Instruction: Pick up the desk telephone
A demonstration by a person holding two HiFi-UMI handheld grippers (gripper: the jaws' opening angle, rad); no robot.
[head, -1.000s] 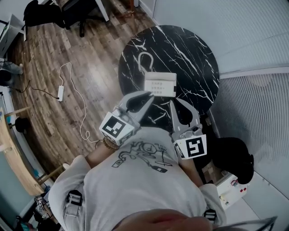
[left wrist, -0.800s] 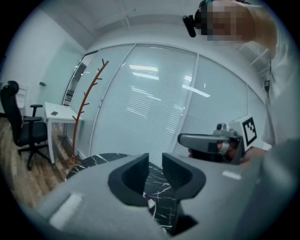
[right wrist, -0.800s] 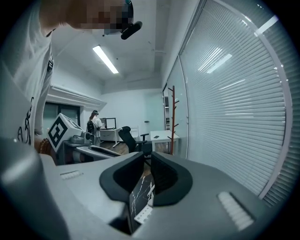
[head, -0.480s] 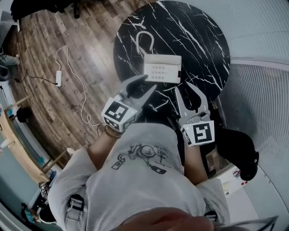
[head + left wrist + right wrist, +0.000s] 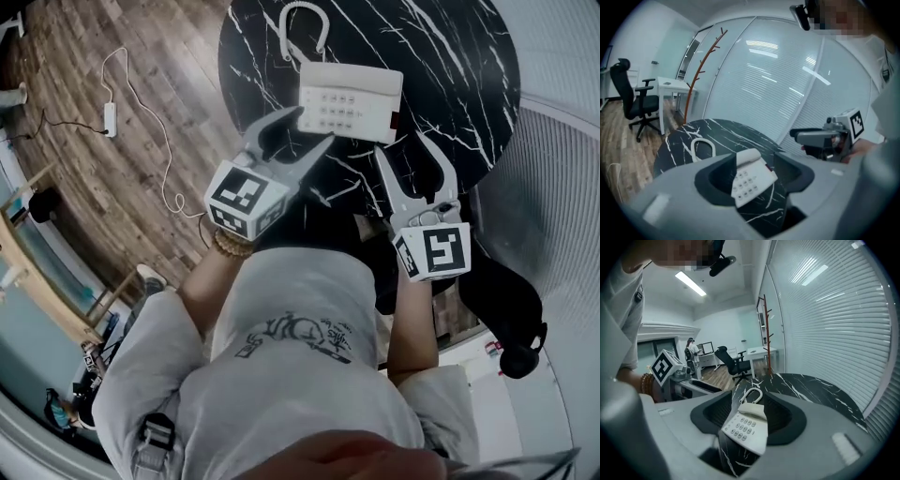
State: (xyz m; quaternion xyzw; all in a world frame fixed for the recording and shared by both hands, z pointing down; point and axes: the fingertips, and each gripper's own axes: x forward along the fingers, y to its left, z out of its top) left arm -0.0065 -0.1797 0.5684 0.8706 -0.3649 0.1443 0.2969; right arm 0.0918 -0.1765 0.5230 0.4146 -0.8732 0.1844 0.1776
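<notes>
Now both tools sit closer to the desk telephone (image 5: 349, 101) than a second ago, and their jaws have just been opening. The left tool (image 5: 302, 127) and right tool (image 5: 401, 144) both stand apart, gripping nothing, with the telephone just ahead of their tips. The cream telephone lies keypad-up on the round black marble desk (image 5: 450, 56), beside a looped white cord (image 5: 302, 26). Wood flooring (image 5: 122, 56) carrying a white cable (image 5: 161, 141) lies to the left; slatted blinds (image 5: 553, 169) flank the right.
</notes>
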